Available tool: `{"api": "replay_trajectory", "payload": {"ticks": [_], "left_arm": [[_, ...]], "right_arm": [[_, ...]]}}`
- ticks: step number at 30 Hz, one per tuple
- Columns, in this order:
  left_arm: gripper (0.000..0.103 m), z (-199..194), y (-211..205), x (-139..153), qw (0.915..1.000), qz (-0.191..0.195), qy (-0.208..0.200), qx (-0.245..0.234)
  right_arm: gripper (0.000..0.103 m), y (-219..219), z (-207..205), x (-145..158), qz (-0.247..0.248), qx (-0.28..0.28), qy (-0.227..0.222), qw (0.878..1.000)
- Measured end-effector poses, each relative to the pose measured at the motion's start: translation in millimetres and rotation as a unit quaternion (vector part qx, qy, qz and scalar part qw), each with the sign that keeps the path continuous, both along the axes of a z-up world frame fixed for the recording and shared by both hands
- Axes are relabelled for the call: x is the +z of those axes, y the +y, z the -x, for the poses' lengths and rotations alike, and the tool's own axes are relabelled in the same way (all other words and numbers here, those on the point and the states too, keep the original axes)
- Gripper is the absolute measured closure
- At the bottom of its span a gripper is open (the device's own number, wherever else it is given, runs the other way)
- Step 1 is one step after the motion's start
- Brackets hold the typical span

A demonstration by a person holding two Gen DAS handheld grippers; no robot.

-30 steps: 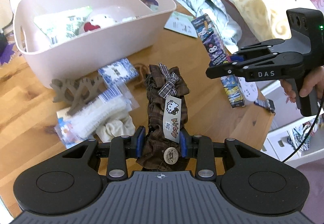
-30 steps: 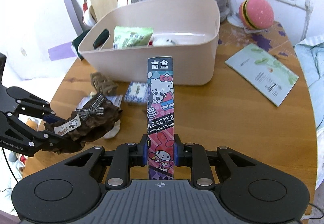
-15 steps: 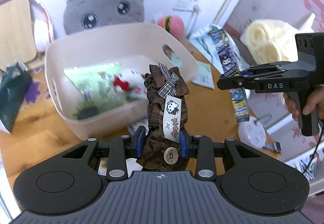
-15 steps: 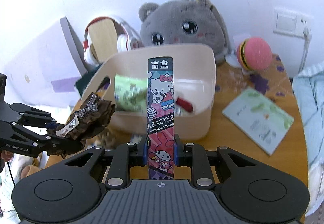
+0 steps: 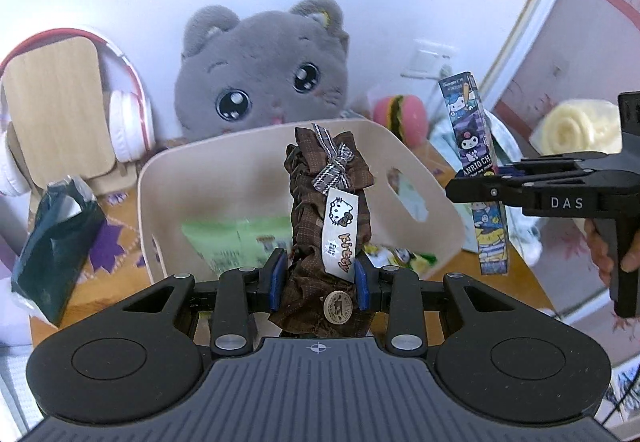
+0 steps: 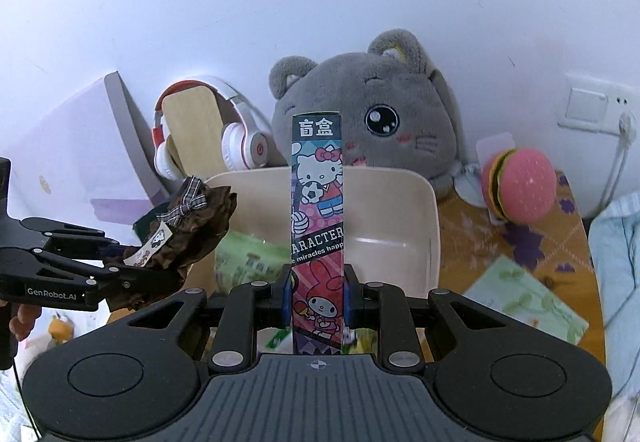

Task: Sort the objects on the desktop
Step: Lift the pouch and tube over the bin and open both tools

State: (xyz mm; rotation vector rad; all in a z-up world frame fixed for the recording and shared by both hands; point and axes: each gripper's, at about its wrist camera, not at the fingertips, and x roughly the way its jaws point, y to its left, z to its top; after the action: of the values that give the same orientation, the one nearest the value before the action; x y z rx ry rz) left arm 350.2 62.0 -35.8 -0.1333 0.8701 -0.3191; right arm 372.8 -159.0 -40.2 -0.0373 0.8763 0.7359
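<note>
Brown checked fabric fills the nearest part of the left wrist view: a gathered scrunchie with a plaid bow and a cartoon-cat tag, pinched low down between the blue pads of the left gripper, whose fingers are closed tight on it. It stands upright above the fingers, lifted off the surface. In the right wrist view, the right gripper is likewise clamped on a tall, narrow blind box printed with cartoon characters, held upright by its lower end. Each held thing shows in the other camera too, hanging in the air at the side.

Just beyond both held things sits a cream plastic bin with cut-out handles, on the wooden surface. Inside it lies a green packet and some smaller wrapped pieces.

Behind the bin leans a grey plush cat, with white-and-red headphones on a wooden stand to one side and a burger-shaped plush to the other. A green booklet lies near the surface edge.
</note>
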Motion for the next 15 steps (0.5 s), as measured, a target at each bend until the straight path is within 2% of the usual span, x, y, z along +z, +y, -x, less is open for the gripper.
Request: {"api": "replay_trajectory", "payload": {"ticks": [9, 15], "left_arm": [[0.068, -32.0, 1.3, -23.2, 0.9984, -0.029, 0.018, 0.045], [0.068, -45.3, 3.6, -41.5, 0.9955, -0.047, 0.038, 0.073]], "right_arm": [[0.082, 26.7, -32.6, -3.8, 0.019, -0.028, -0.018, 0.999], [0.082, 43.3, -45.2, -23.3, 0.030, -0.042, -0.012, 0.999]]}}
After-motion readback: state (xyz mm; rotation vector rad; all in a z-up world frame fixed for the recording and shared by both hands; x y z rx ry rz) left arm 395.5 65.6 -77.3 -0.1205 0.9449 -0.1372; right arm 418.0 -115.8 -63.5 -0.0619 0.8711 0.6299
